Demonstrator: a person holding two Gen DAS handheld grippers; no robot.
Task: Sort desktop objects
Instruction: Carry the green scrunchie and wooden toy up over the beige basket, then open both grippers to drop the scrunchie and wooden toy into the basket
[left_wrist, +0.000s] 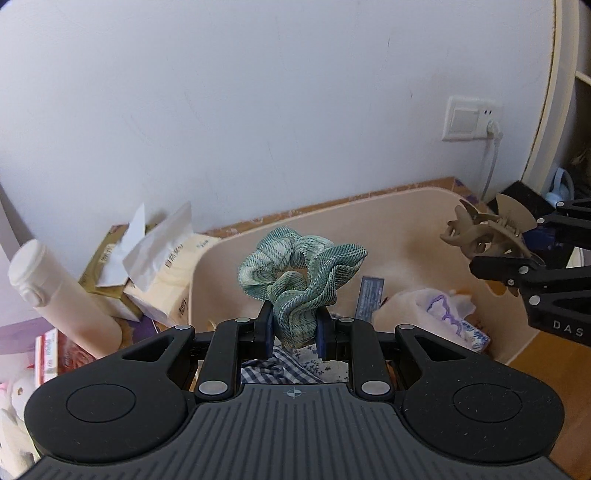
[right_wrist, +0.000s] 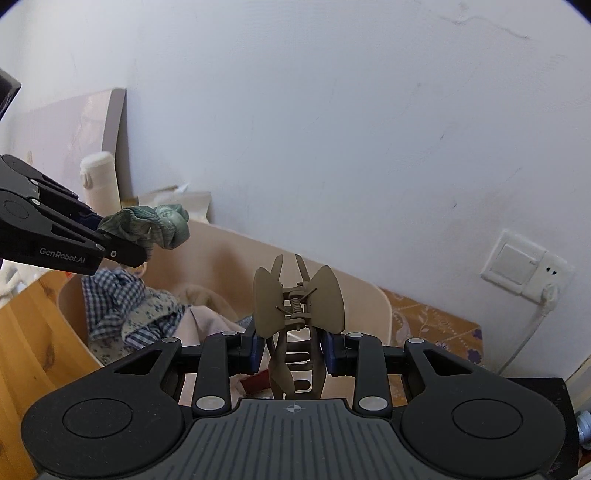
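Above the beige bin (left_wrist: 406, 206), the left gripper (left_wrist: 294, 328) pinches one green scrunchie (left_wrist: 301, 275) between its blue pads, the lower folds hidden behind the fingers. Just to its right the right gripper (right_wrist: 293, 345) is clamped on one tan claw clip (right_wrist: 297, 306) — its teeth run down out of sight behind the gripper body in the right wrist view, while the left wrist view shows them splayed toward the bin's middle (left_wrist: 476, 232). Inside the bin lie checked and floral cloths (right_wrist: 125, 310) and a plastic-wrapped packet (left_wrist: 443, 314), partly covered. Only the left view shows two tissue packs (left_wrist: 166, 266); one pale bottle (left_wrist: 59, 295) appears in both, as does a wall socket (right_wrist: 524, 266).
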